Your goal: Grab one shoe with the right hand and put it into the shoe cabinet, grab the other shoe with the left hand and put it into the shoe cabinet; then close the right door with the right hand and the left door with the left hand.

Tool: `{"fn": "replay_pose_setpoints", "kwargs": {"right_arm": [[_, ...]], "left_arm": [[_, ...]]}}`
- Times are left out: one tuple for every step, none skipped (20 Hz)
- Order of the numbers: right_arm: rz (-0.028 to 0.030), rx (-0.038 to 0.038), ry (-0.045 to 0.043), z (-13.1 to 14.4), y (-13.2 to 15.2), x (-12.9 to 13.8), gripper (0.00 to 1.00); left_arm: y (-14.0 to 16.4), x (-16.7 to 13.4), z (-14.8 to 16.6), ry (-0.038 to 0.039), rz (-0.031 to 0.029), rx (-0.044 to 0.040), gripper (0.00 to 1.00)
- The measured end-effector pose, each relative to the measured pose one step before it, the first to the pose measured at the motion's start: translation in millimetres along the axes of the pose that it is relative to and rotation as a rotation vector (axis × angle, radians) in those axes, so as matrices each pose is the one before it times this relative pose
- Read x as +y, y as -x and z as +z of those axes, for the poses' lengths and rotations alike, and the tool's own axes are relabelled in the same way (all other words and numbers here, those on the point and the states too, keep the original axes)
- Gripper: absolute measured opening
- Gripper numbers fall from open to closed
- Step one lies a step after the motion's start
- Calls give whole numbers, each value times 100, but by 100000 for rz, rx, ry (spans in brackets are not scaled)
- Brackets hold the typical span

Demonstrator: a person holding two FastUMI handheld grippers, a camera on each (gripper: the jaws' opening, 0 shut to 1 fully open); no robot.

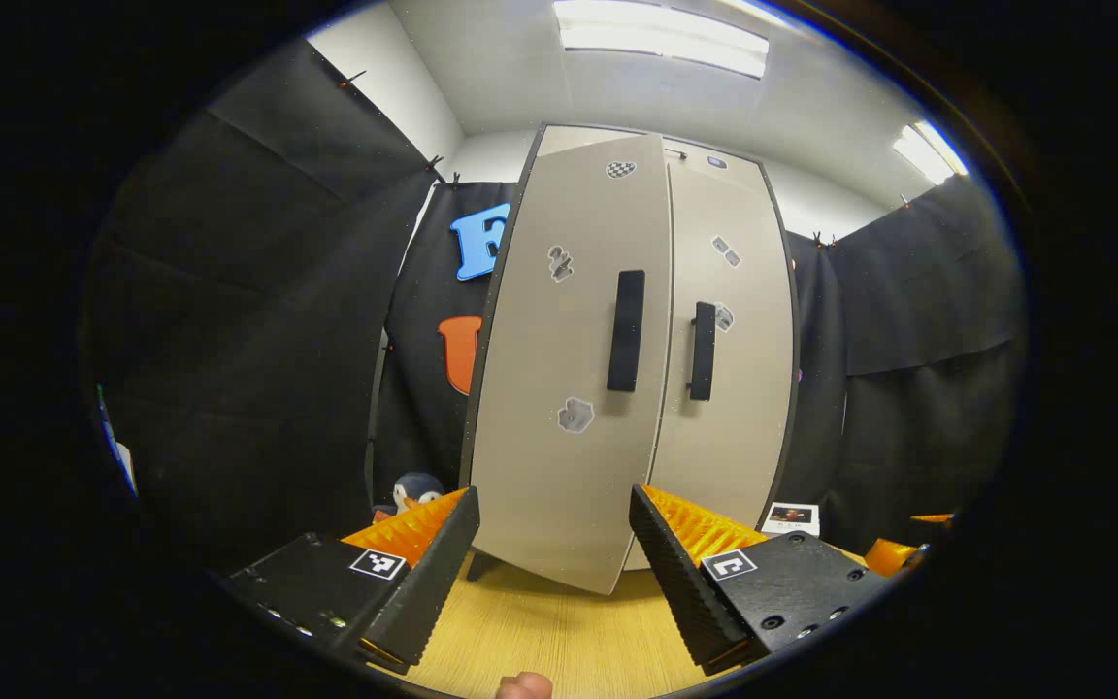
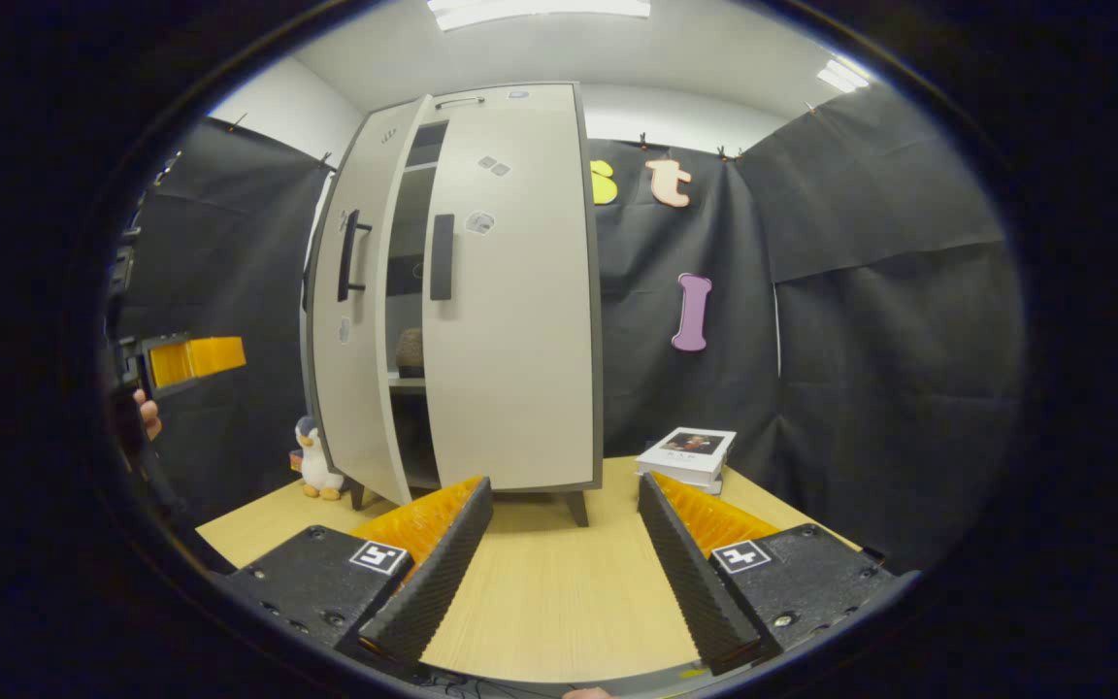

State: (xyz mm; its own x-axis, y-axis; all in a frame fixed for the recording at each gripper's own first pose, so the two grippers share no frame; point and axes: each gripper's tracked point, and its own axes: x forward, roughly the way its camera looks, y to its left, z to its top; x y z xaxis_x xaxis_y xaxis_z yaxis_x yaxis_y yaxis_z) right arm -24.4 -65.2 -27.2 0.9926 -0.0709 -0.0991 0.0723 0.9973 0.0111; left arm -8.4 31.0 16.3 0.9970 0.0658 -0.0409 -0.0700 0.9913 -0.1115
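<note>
I am working in a staged recording booth, not a real home — black cloth [image 2: 870, 291] hangs on all sides, clipped up along its top edge, with plain white wall and ceiling strip lights [image 1: 661, 37] above it. A small shoe cabinet [image 2: 510, 291] stands on a wooden tabletop [image 2: 549, 592] as a household prop; near the tabletop's edges sit a toy penguin [image 2: 312, 461] and a stack of books [image 2: 687, 454] — props too.

No readable text or numbers anywhere.
The small grey stickers [image 1: 575, 415] on the tall beige two-door shoe cabinet [image 1: 559, 485] are too blurred to make out, and so is the cover of the white book [image 2: 687, 452] lying on the pale wooden counter [image 2: 540, 592].
</note>
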Motion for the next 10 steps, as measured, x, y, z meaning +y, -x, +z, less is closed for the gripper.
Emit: {"fn": "replay_pose_setpoints", "kwargs": {"right_arm": [[-9, 521, 121, -99, 50, 16, 99], [-107, 573, 239, -187, 44, -37, 99], [-389, 586, 410, -57, -146, -103, 99], [-453, 83, 201, -57, 98, -122, 99], [-359, -94, 46, 60, 52, -55, 99], [-410, 24, -6, -75, -50, -46, 99], [-438, 281, -139, -57, -29, -36, 99], [-312, 116, -468, -84, 35, -9, 99], [-401, 35, -692, 22, -44, 39, 99], [-225, 384, -824, -76, -56, 53, 99]], "left_arm": [[375, -12, -794, -165, 1013, 952, 95], [342, 79, -665, -426, 968, 953, 95], [395, 38, -700, -514, 354, 1618, 94], [329, 86, -577, -651, 523, 1370, 99], [321, 286, -292, -423, 378, 1131, 99], [274, 46, -274, -194, 44, 609, 95], [103, 12, -152, -96, 2, 271, 95], [-27, 18, -53, -87, 63, 107, 95], [181, 156, 108, -261, 599, 23, 95], [-86, 81, 82, -559, 767, -109, 95]]}}
